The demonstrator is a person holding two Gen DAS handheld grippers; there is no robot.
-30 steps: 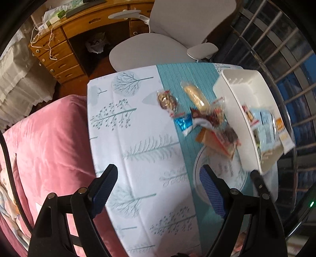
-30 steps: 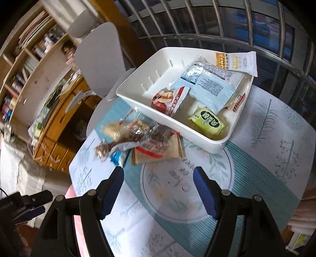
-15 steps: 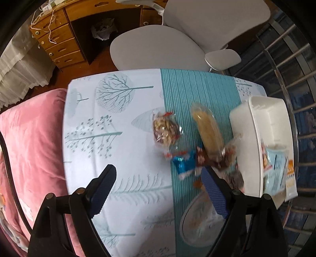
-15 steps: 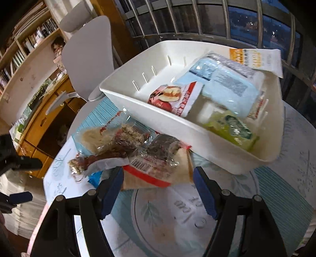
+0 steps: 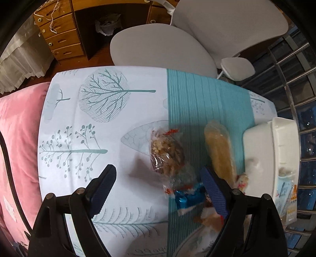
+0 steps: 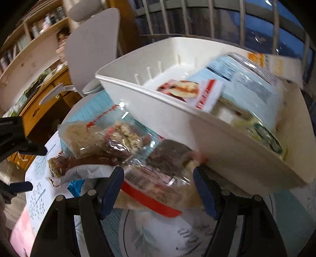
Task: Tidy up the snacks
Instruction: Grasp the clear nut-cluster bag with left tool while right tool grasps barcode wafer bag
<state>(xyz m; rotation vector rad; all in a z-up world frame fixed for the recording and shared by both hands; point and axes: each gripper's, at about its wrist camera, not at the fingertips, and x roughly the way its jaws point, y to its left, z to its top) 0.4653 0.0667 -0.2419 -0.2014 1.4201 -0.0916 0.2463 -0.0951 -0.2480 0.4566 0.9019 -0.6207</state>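
A pile of clear-wrapped snacks lies on the table beside a white bin [image 6: 227,138]. In the left wrist view a brown pastry packet [image 5: 167,156] sits just ahead of my open left gripper [image 5: 158,187], with a long yellow bread packet [image 5: 219,150] and a blue wrapper [image 5: 187,198] to its right. The bin [image 5: 274,156] is at the right edge. My right gripper [image 6: 158,189] is open, its jaws either side of a red-striped packet [image 6: 156,189] at the front of the pile. The bin holds a red cake packet [image 6: 189,91], a pale blue pouch [image 6: 246,79] and a green packet [image 6: 266,136].
The table has a white tree-print cloth [image 5: 94,122] with a teal stripe [image 5: 197,98]. A grey office chair [image 5: 164,45] stands at the far side, a wooden desk [image 5: 59,33] behind it. A pink cushion [image 5: 17,138] is at the left. Window bars [image 6: 197,17] are behind the bin.
Both grippers have moved forward and lower toward the snack pile. The left one now has the brown pastry packet just ahead of it; the right one has closed in around the front packet.
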